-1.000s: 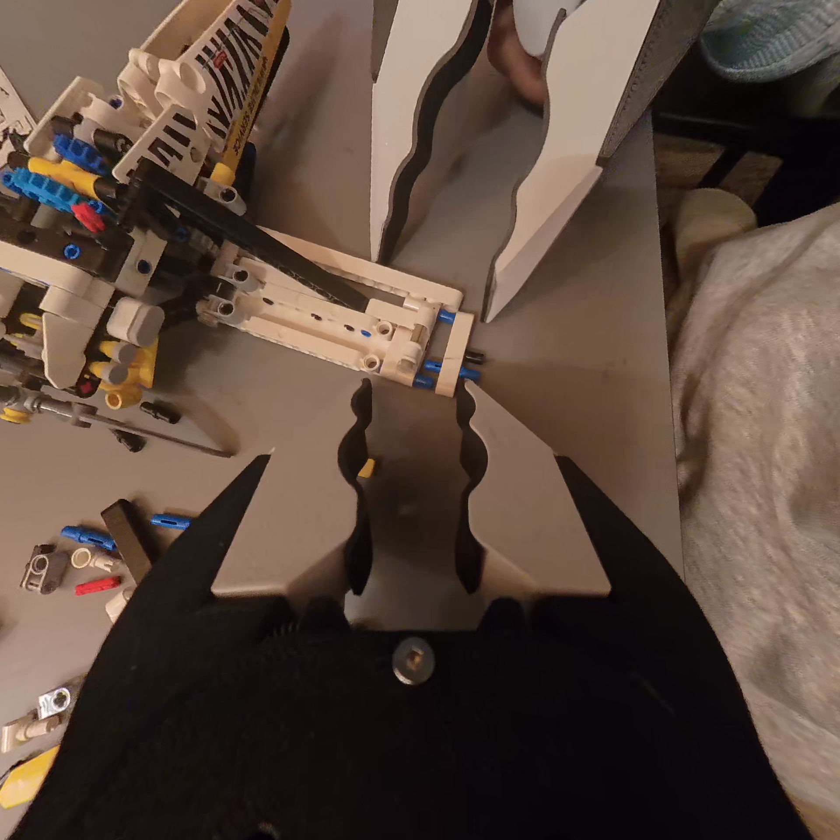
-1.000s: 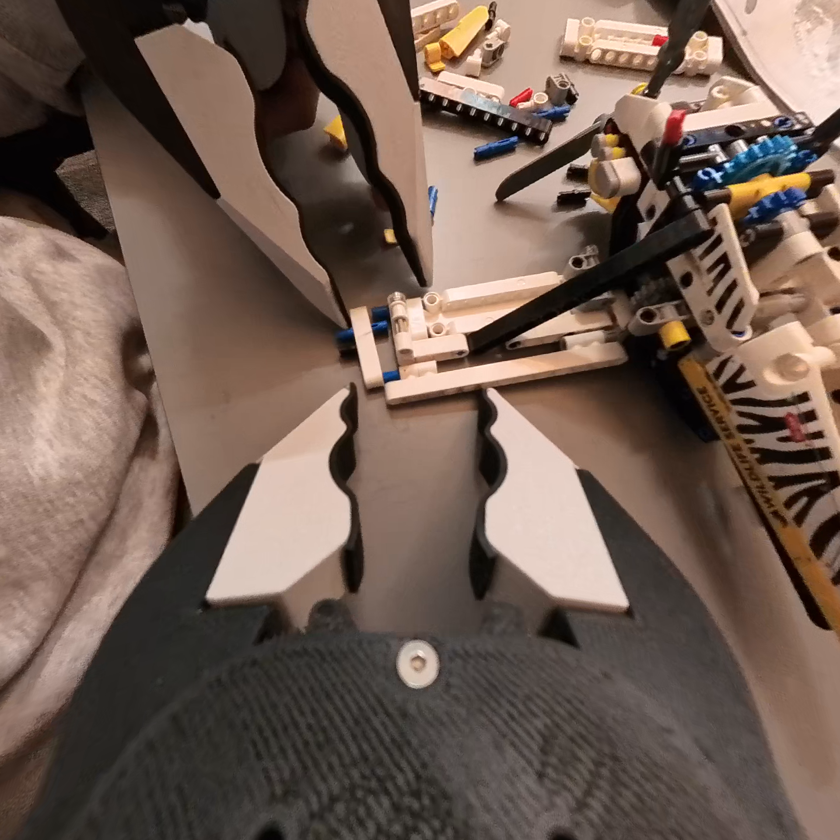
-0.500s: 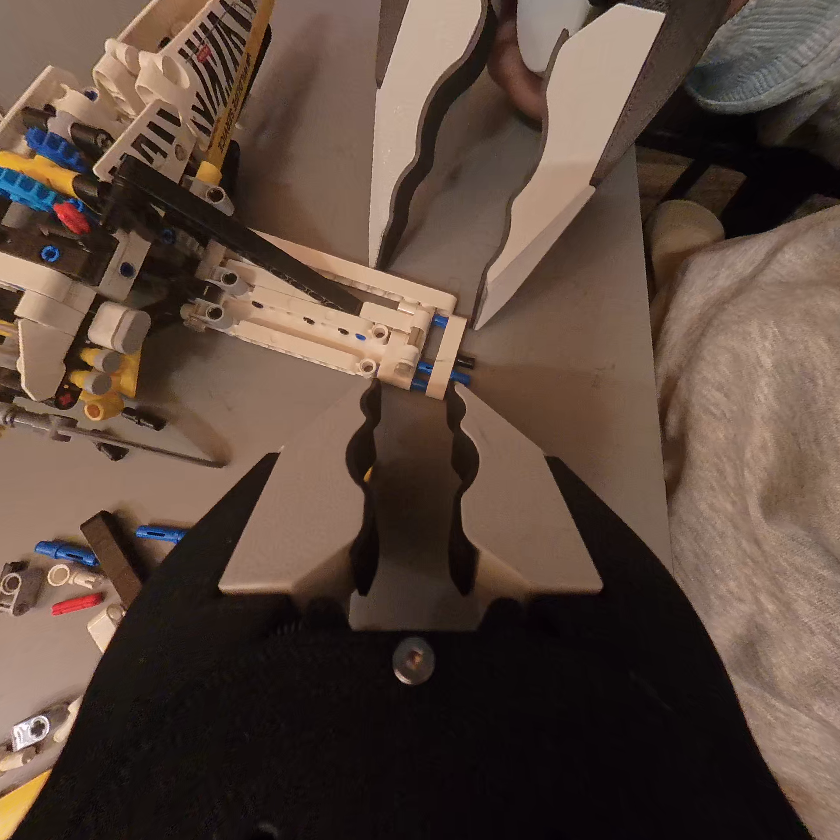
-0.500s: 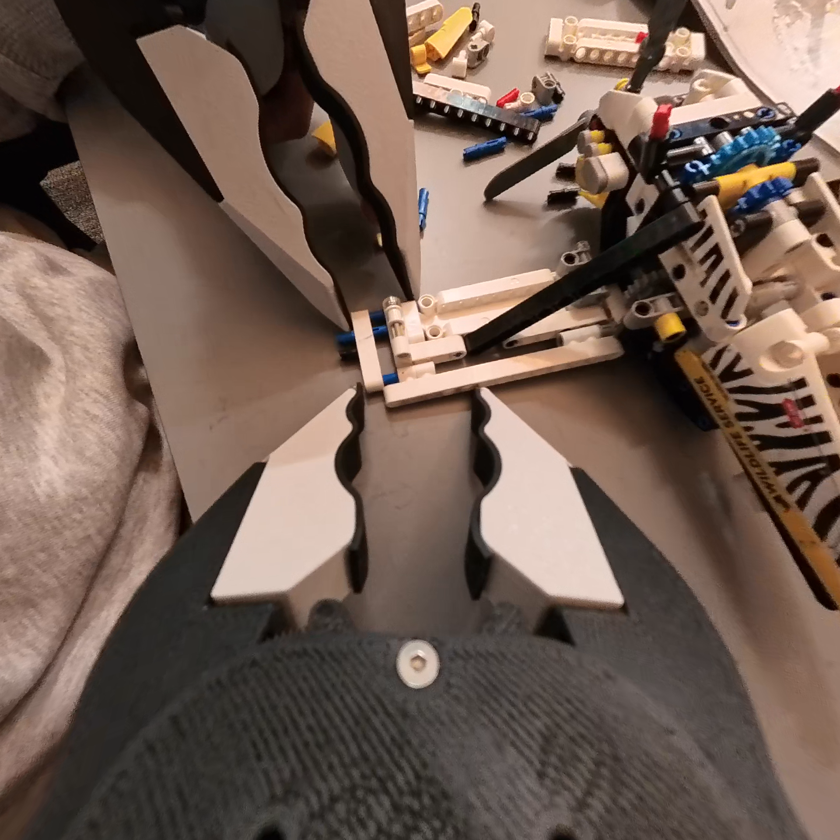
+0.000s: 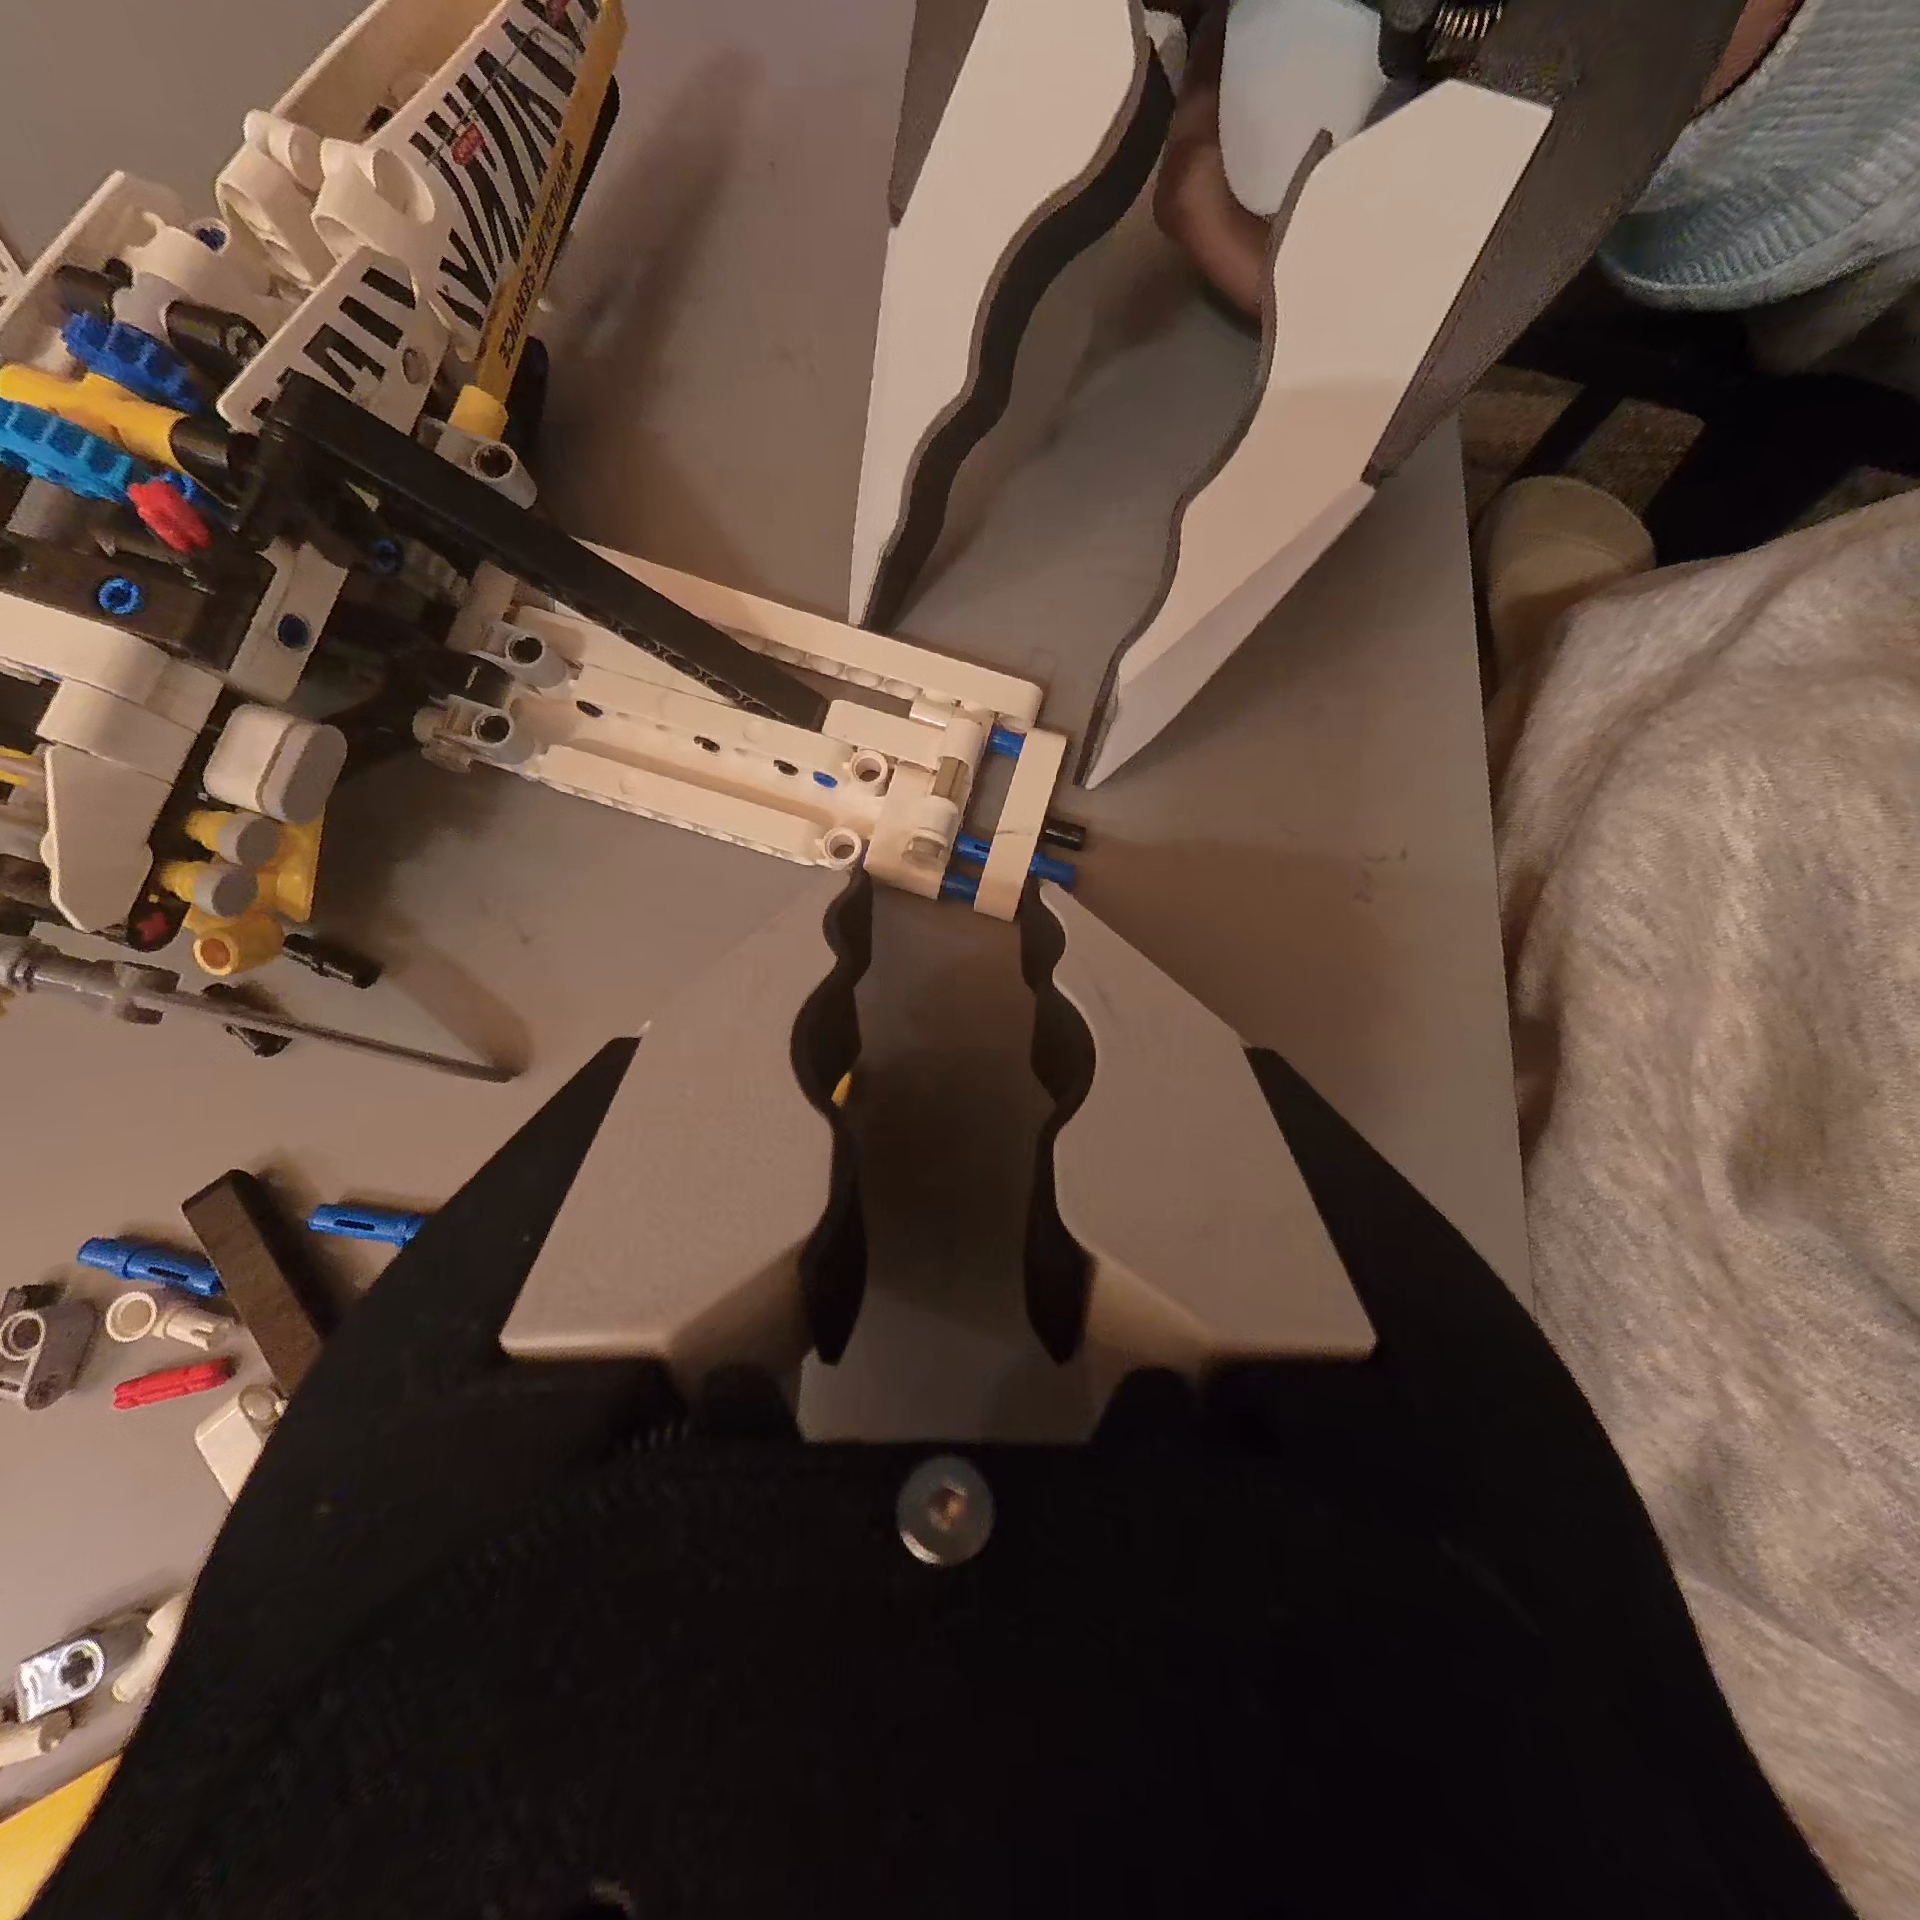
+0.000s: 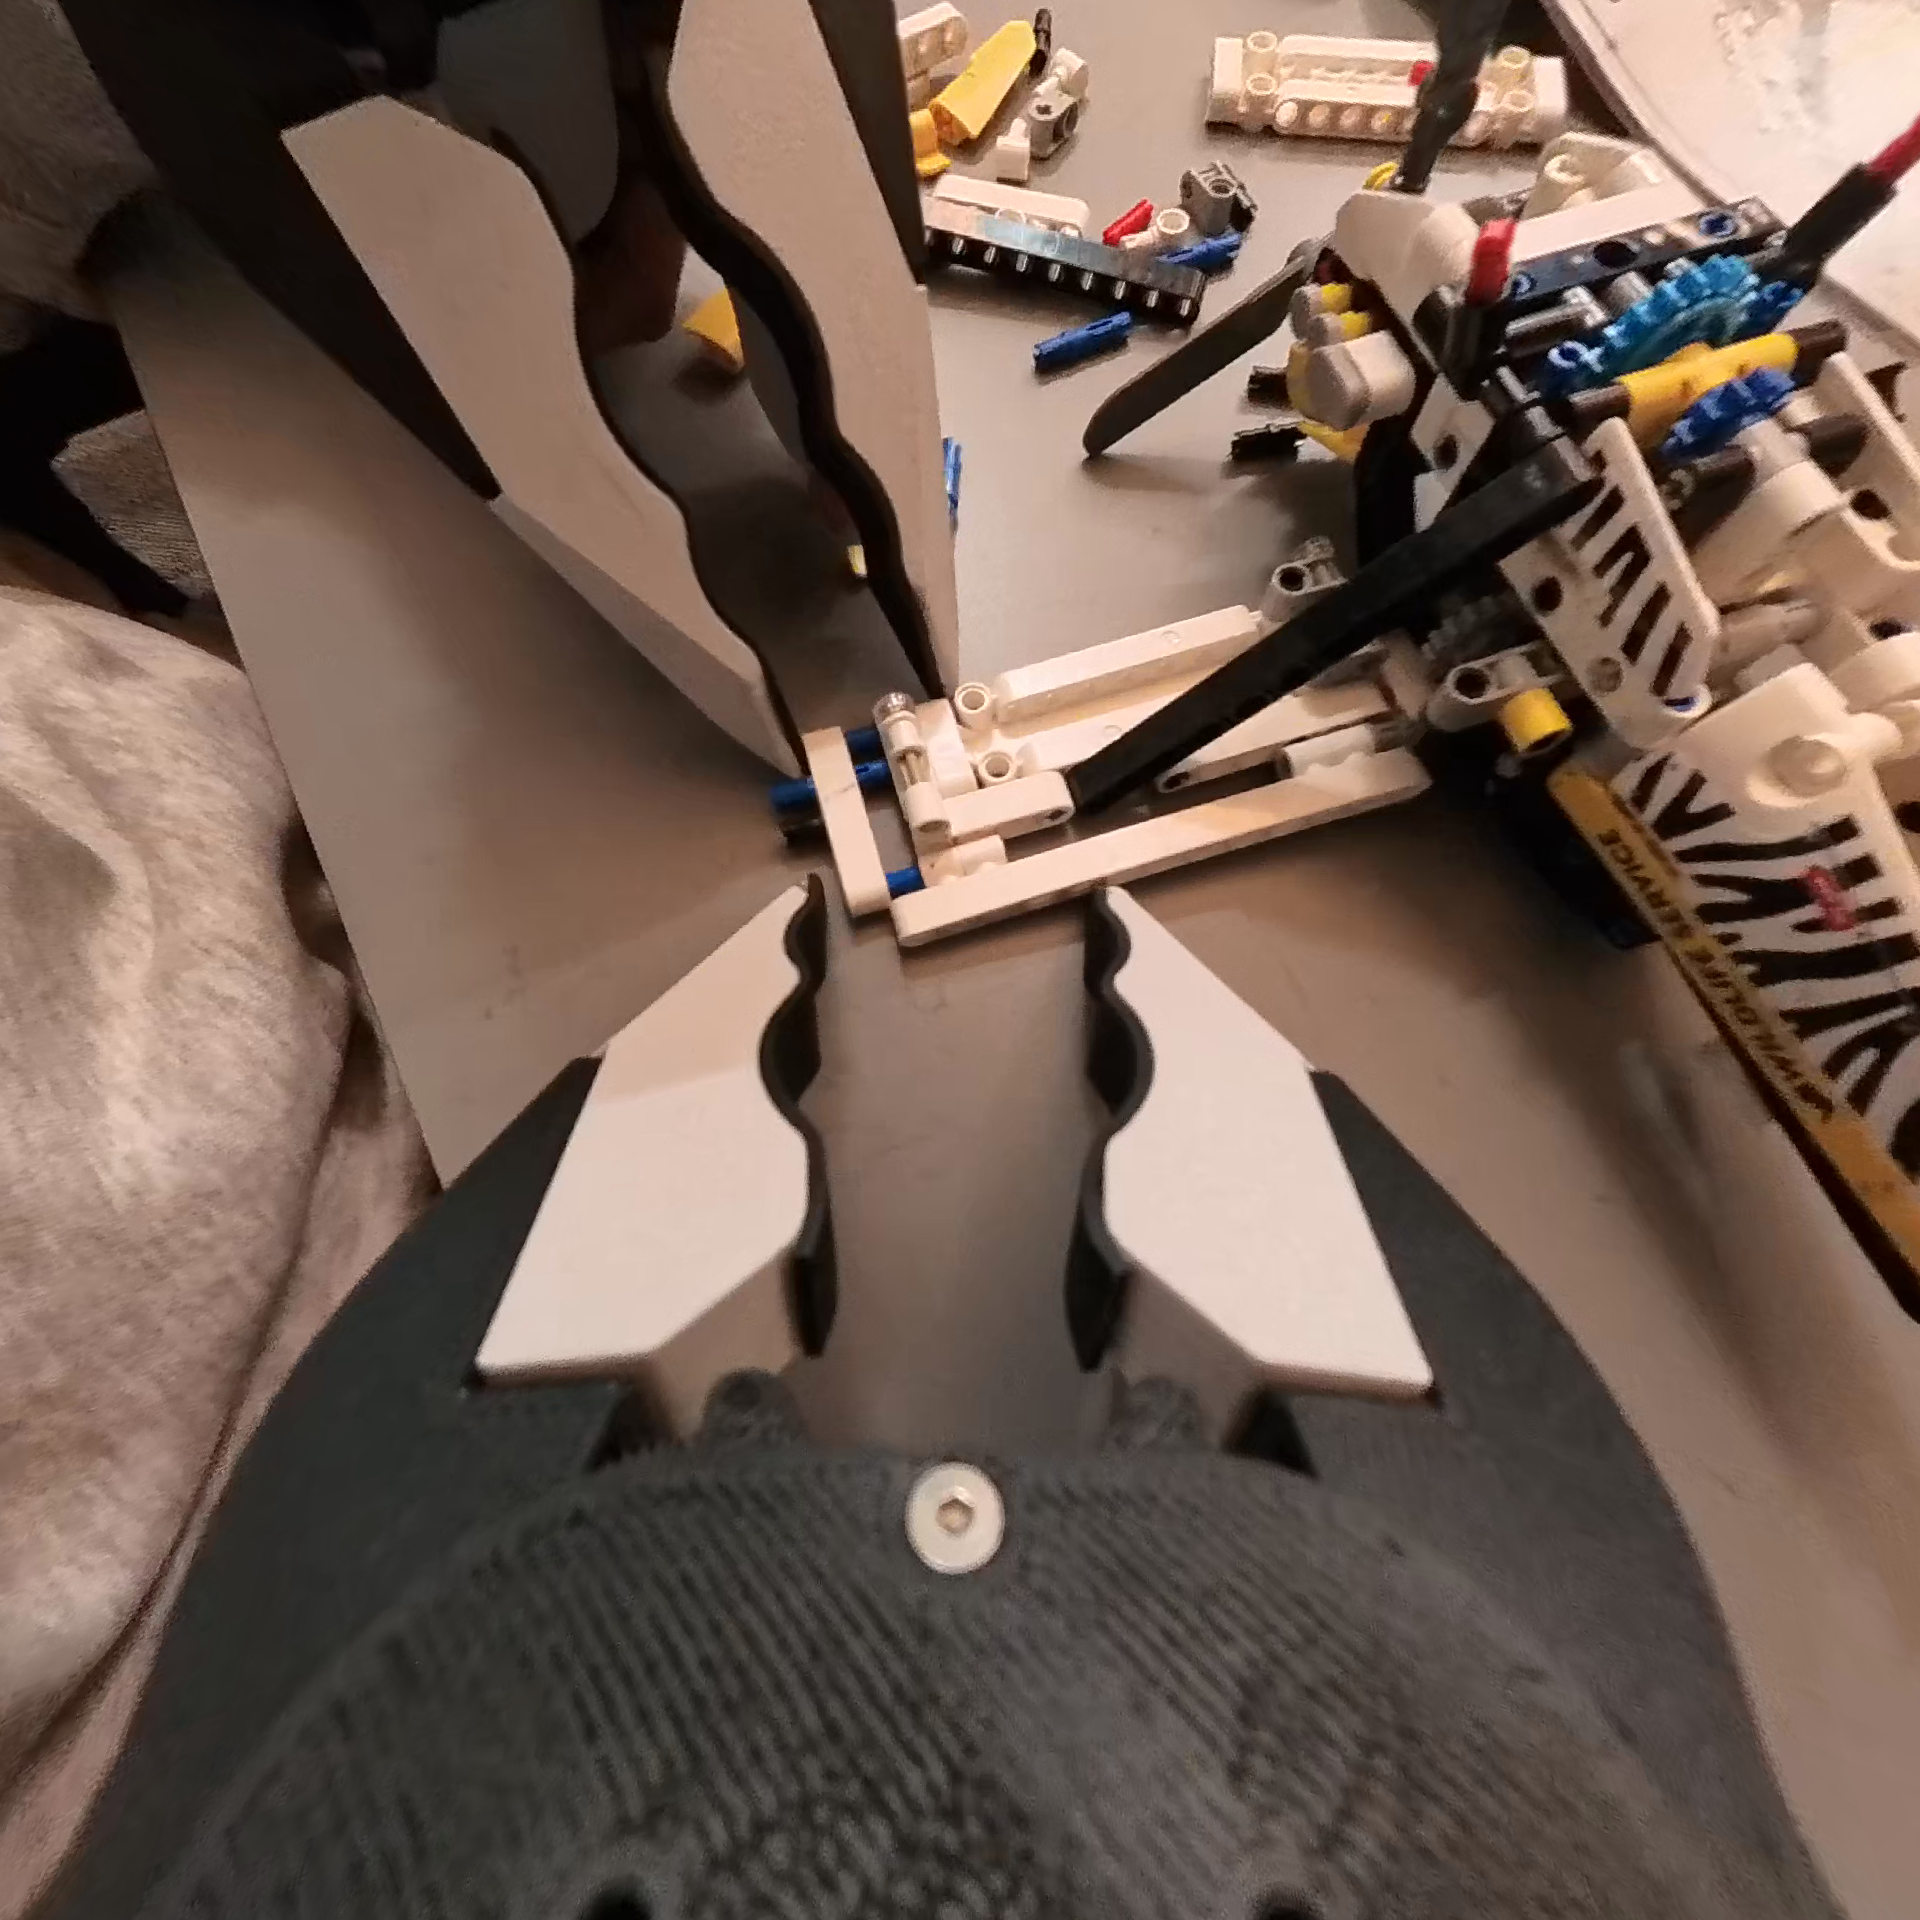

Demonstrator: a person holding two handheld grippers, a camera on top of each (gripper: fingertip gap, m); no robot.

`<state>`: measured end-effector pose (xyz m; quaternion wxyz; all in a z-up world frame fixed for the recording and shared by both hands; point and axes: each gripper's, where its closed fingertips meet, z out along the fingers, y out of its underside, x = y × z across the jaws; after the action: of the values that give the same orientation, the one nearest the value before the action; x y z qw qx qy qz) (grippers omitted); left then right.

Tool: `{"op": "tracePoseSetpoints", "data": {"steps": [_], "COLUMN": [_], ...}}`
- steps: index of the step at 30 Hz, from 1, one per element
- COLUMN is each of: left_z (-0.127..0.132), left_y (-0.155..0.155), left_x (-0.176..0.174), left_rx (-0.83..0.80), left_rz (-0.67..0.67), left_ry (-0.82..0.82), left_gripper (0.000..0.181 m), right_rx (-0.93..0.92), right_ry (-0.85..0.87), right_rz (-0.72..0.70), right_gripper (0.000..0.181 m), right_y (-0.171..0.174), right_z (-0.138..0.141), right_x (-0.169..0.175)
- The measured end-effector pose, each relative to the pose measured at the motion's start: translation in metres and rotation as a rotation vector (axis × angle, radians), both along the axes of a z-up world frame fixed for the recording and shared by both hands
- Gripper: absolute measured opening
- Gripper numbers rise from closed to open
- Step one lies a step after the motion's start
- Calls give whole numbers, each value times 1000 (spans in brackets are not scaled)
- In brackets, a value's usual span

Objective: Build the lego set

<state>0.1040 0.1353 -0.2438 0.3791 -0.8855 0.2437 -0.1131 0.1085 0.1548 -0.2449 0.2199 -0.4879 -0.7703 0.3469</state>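
In the left wrist view the left gripper [image 5: 940,904] sits low over the grey bench [image 5: 644,935], its fingers [image 5: 727,1122] parted by a moderate gap with nothing between them, tips just short of the near end of the lego model's white tail frame [image 5: 935,769]. That frame lies flat on the bench, with blue pins [image 5: 977,847] joining a short white end beam to the rest. A long black blade [image 5: 623,603] slants across the frame back to the model's body [image 5: 208,499], a striped white, black and yellow build with blue gears, well to the left. Loose pieces [image 5: 156,1320] lie scattered at the near left. Beyond the frame's end the right gripper [image 5: 977,696] comes in from the far side, its fingers [image 6: 675,1174] spread wide and empty, the tips straddling the end of the frame. In the right wrist view a white beam [image 6: 1382,94] lies farther back.
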Motion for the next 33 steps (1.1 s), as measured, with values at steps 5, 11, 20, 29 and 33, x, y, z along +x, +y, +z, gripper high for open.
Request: {"op": "tracePoseSetpoints", "data": {"steps": [5, 11, 20, 29, 33], "left_z": [0, 0, 8, 5, 4], "left_y": [0, 1, 1, 1, 2], "left_x": [0, -1, 5, 5, -1], "left_rx": [5, 10, 52, 41, 50], "left_rz": [3, 10, -9, 27, 103], "left_ry": [5, 13, -16, 14, 67], "left_gripper": [26, 26, 19, 19, 29], "right_rx": [6, 2, -26, -57, -51], "right_ry": [2, 5, -6, -35, -44], "right_rz": [-15, -35, -30, -34, -33], "right_gripper": [47, 41, 41, 41, 41], "right_y": [1, 1, 0, 2, 2], "right_z": [0, 1, 2, 2, 2], "right_x": [-1, -1, 0, 2, 2]}}
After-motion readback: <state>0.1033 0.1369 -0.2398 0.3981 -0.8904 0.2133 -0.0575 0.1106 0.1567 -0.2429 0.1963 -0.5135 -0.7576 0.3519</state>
